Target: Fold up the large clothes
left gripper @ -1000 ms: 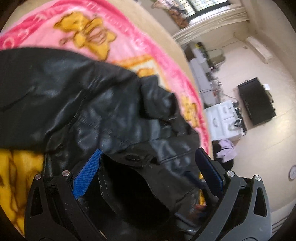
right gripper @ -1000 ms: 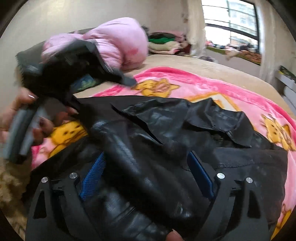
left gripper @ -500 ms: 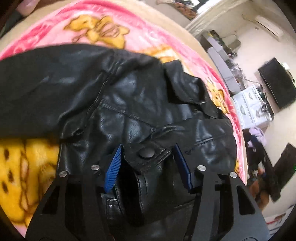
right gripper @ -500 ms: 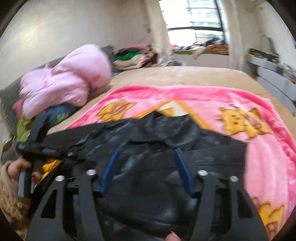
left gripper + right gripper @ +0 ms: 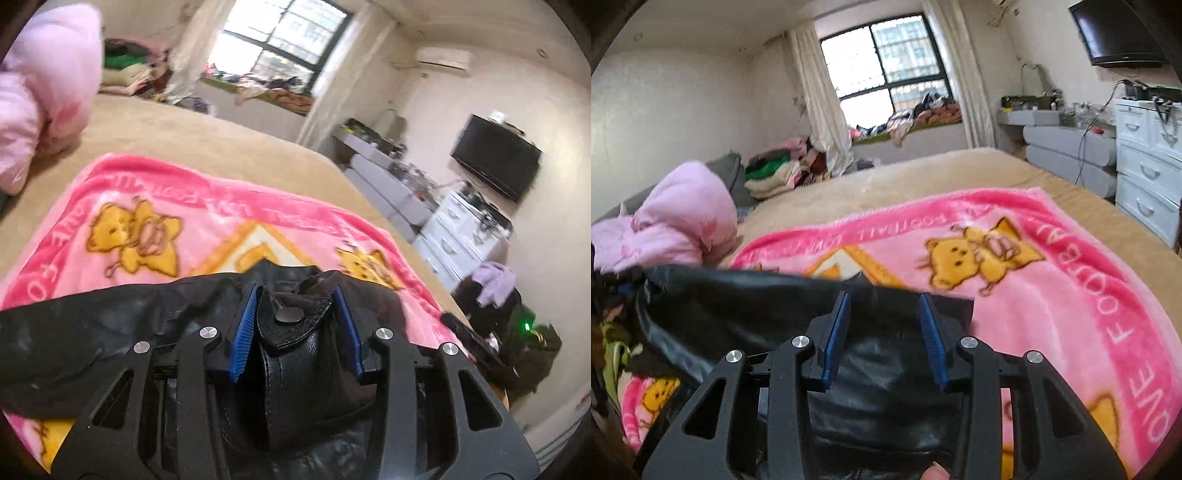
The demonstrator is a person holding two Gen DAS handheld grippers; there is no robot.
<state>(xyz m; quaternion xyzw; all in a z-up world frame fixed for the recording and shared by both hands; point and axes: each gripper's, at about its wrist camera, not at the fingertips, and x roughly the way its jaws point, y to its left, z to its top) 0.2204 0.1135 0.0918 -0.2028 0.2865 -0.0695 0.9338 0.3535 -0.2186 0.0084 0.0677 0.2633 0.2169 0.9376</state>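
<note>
Beige bed (image 5: pixel 923 177), pink cartoon blanket (image 5: pixel 1052 295) on top. Black leather jacket (image 5: pixel 110 325) at blanket's near edge (snap tab lifted). Left gripper (image 5: pixel 295 310) closing on tab; right gripper (image 5: pixel 884 321) closing, 2 pads astride jacket's hem.

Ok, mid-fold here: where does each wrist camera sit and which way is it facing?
Left wrist: behind the left claw, jaws closing on a snap-button tab of the black leather jacket; faces across the pink cartoon-bear blanket toward the window and wall television; no hand visible.
Right wrist: behind the right claw, jaws closing, jacket leather between them; faces the same window; a fingertip shows at bottom.
Shared: jacket, blanket, window, pink puffy bundle, white drawers.
</note>
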